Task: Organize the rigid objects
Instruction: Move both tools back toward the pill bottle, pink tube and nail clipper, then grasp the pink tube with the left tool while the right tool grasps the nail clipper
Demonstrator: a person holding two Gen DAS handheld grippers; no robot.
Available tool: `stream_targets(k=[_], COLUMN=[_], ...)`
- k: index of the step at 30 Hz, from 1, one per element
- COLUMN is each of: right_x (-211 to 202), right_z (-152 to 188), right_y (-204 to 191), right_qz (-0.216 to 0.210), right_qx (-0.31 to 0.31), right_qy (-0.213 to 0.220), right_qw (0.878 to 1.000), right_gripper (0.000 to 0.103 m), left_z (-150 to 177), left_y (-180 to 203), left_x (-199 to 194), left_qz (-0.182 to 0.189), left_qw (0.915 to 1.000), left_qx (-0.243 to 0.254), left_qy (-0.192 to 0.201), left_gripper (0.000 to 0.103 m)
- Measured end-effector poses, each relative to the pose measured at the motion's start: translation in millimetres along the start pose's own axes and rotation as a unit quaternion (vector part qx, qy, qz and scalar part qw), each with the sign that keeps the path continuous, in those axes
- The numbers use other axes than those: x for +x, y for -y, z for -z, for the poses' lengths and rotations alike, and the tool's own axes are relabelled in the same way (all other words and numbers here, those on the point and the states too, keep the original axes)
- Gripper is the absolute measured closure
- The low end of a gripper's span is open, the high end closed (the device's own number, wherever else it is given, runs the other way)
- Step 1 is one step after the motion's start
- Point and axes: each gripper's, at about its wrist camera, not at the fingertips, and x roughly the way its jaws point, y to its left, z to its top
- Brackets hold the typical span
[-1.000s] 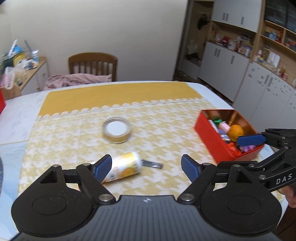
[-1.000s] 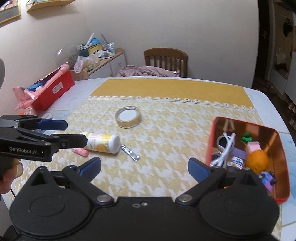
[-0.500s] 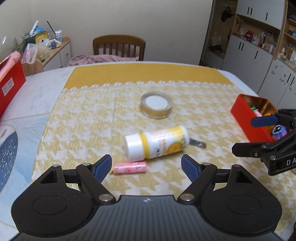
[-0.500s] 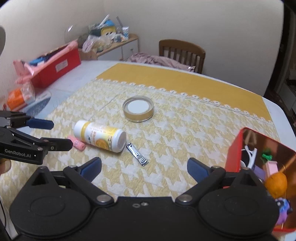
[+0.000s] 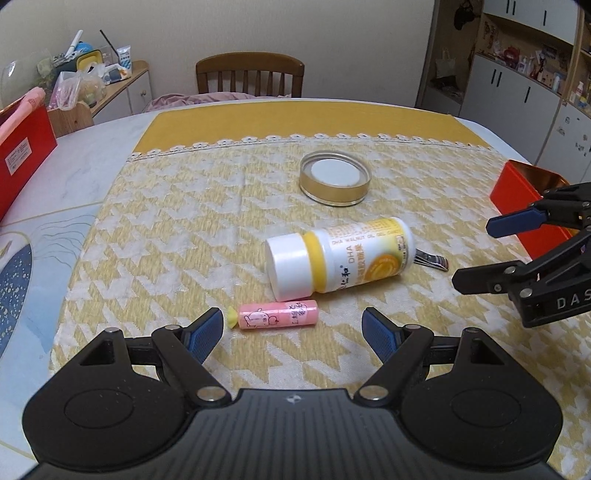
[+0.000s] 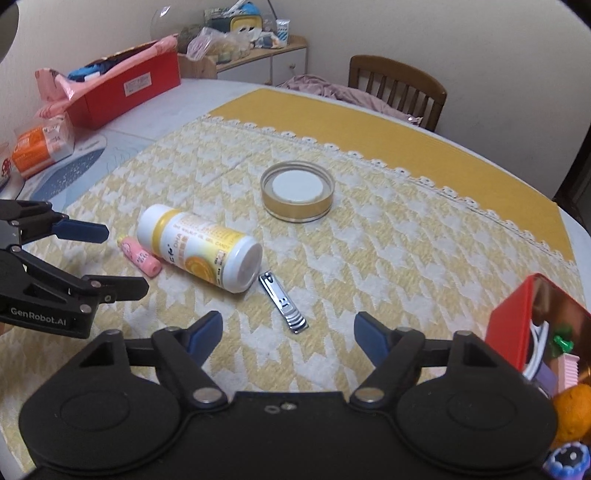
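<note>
Both the left gripper (image 5: 293, 328) and right gripper (image 6: 288, 330) gape empty near the white-and-yellow plastic bottle (image 5: 338, 258) lettered "DHA", while only the right view shows the whole steel nail clipper (image 6: 283, 302).

— What lies mid-frame?
— A white-and-yellow bottle (image 5: 338, 258) on its side, a pink tube (image 5: 277, 314) just below it, a steel nail clipper (image 6: 283, 302) at its base.
— Elsewhere?
— Gold lid (image 5: 335, 178) above; red box (image 6: 532, 328) of items at right.

Cream walls (image 5: 332, 33), wooden chair (image 5: 250, 75), white cabinets (image 5: 517, 92) on the right
</note>
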Motion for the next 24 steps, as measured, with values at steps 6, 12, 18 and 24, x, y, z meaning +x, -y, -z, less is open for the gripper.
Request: stream_targets(k=[6,12,18,24], right_x=[17.2,31.2,39.9,45.5], right_z=[-3.0,-2.0,-7.5,-14.4], right_y=[-1.6,0.7,-0.5,-1.3], right_qz=[0.0,-0.004,-0.007,-0.016], right_qx=[-0.024,-0.02,-0.028,-0.032], right_qy=[-0.011,-0.02,-0.016,-0.012], right_qw=[1.0,1.0,0.999,0.999], right_gripper=[0.034,0.048,0.055,0.064], left_z=[1.5,4.3,2.4,0.8], left_y=[0.5,-1.8,-1.6,-0.3], left_x=[11.5,19.2,25.0,26.9], left_qz=[-0.01,-0.019,-0.023,-0.019], left_qw=[0.9999,0.9998,0.9997,0.9998], left_qx=[-0.001,-0.003,0.003,0.003], left_qy=[-0.004,-0.009,-0.005,-0.002], left_gripper=[0.021,0.021,0.021,0.022])
